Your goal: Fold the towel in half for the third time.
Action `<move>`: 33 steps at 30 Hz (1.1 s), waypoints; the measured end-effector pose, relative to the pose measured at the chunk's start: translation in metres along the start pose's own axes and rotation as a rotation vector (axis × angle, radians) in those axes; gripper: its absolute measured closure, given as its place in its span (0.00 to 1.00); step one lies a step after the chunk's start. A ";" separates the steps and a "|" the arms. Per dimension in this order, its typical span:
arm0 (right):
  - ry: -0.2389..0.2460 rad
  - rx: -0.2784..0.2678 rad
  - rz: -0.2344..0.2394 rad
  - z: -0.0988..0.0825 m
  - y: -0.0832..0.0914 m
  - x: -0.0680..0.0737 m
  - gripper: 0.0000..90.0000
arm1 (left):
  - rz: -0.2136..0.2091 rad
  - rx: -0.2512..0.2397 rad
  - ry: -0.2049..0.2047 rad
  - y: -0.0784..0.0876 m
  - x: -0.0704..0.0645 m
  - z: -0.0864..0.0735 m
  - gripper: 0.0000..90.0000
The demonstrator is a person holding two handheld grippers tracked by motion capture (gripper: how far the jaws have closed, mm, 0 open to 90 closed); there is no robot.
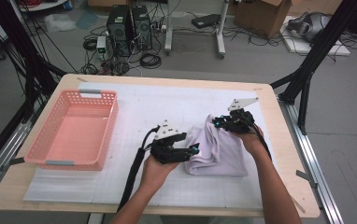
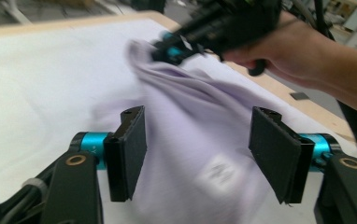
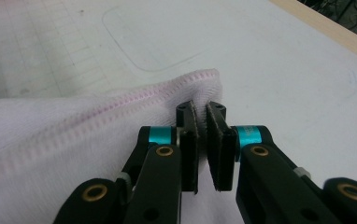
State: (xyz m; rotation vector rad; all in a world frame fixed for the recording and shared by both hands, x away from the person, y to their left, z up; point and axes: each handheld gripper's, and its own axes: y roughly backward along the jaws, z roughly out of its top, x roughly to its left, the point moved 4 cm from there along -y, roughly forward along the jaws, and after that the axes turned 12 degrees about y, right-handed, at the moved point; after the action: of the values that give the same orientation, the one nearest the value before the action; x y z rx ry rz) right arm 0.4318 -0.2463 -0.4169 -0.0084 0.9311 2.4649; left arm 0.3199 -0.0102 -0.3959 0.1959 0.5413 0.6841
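While the pale lilac cloth [image 1: 217, 148] lay bunched on the white mat [image 1: 134, 112], long axis running near-to-far, right gripper [image 1: 219, 122] pinched its raised far corner, left gripper [image 1: 194, 150] spread open beside it.

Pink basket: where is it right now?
In the high view the pink basket sits on the white mat at the table's left side, left of the left gripper and the lilac cloth.

Each tool is black, with flat black pads on teal collars and brass rivets in its arms. The left tool [image 1: 193, 150] and right tool [image 1: 217, 121] each carry a grey three-cornered plate and trail a thick black cable. Forearms are bare.
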 end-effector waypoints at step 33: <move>-0.307 0.012 -0.069 -0.080 0.061 0.089 0.53 | 0.104 -0.030 0.010 0.042 0.072 -0.042 0.26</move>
State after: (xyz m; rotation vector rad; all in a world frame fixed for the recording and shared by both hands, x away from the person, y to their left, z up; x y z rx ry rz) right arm 0.3123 -0.2950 -0.4564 0.3267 0.7969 2.3112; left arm 0.3207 0.0681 -0.4459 0.1932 0.5326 0.7938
